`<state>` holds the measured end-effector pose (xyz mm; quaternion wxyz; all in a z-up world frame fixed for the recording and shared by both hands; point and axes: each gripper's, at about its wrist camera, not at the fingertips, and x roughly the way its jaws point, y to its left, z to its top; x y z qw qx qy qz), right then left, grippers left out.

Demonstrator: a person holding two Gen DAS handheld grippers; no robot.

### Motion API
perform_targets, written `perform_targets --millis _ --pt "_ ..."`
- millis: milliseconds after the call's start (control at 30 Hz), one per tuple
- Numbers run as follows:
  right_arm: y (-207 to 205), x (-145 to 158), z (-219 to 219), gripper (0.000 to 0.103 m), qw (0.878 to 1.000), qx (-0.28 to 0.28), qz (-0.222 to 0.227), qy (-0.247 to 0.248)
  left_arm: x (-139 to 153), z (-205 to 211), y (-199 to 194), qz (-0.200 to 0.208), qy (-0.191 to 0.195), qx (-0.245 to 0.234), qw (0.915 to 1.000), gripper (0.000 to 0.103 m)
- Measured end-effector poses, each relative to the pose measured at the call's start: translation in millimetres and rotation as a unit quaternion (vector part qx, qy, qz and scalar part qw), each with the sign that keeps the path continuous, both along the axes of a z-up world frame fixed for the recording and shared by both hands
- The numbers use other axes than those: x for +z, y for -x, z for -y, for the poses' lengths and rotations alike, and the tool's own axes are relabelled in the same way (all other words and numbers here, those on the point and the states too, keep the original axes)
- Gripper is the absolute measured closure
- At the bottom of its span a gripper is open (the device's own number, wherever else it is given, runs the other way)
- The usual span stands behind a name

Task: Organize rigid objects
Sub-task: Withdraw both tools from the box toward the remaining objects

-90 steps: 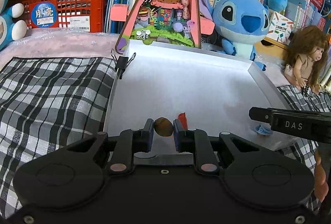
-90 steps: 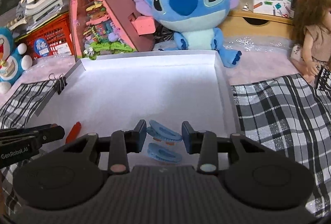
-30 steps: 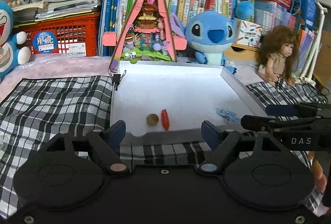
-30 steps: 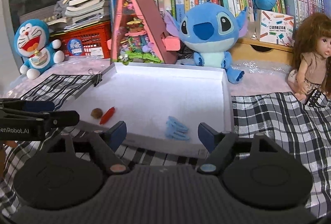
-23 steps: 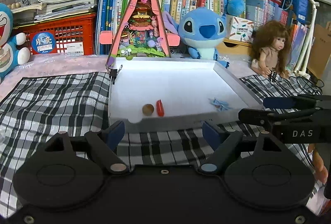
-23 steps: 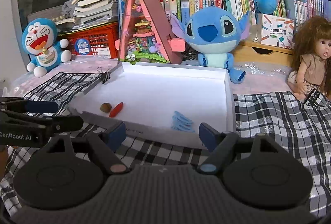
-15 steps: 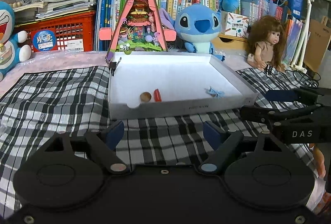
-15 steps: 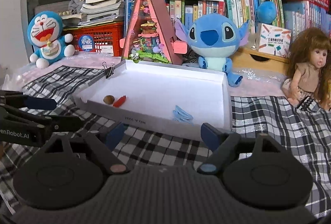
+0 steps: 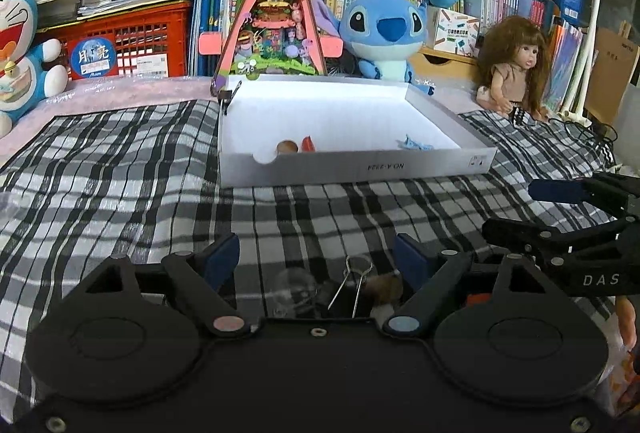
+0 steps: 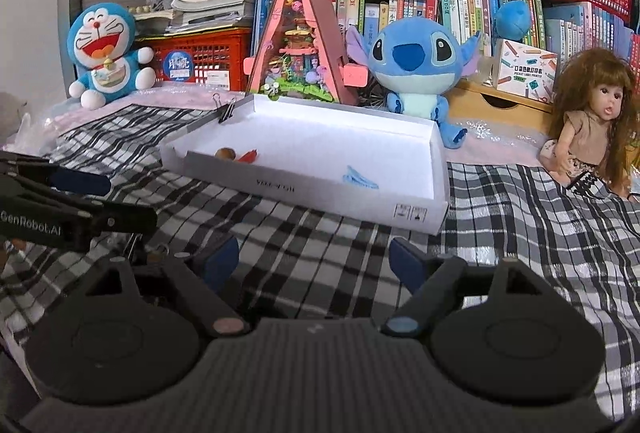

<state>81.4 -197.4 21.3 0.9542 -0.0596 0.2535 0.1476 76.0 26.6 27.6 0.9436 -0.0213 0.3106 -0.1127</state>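
Note:
A white shallow box point(image 9: 352, 169) sits on the plaid cloth. Inside it lie a brown nut point(image 9: 287, 146), a red piece point(image 9: 307, 144) and blue clips point(image 9: 414, 144); the right wrist view shows the same nut point(image 10: 225, 153), red piece point(image 10: 248, 156) and clips point(image 10: 360, 177). My left gripper point(image 9: 316, 257) is open, well short of the box. On the cloth low between its fingers lie a black binder clip point(image 9: 352, 289), a clear piece and another brown nut point(image 9: 386, 287), untouched. My right gripper point(image 10: 314, 261) is open over bare cloth, beside the left gripper point(image 10: 116, 199).
Behind the box stand a pink triangular toy house point(image 9: 276, 17), a blue plush point(image 9: 384, 33), a doll point(image 9: 516, 73), a red crate point(image 9: 128, 45) and shelves of books. A binder clip point(image 10: 224, 111) grips the box's far left corner. Plaid cloth point(image 9: 120, 161) surrounds the box.
Three seconds ago the left jaws were shut on the nut and the right jaws stood around the blue clips. Both have opened wide, pulled back and sunk; small items now show under the left gripper.

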Motion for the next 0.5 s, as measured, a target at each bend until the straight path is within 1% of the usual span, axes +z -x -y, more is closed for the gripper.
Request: perform_targets --millis 200,500 --pt "13.4 -10.6 -1.2 0.014 1.000 -0.007 0.006 0.017 -8.2 -1.6 11.4 0.004 -0.016 -0.001 0.9999 0.020" --pt "25.7 -18.4 4.3 0.014 1.000 -0.012 -0.002 0.005 -15.3 -6.4 26.9 0.012 -0.027 0.007 0.9996 0.020"
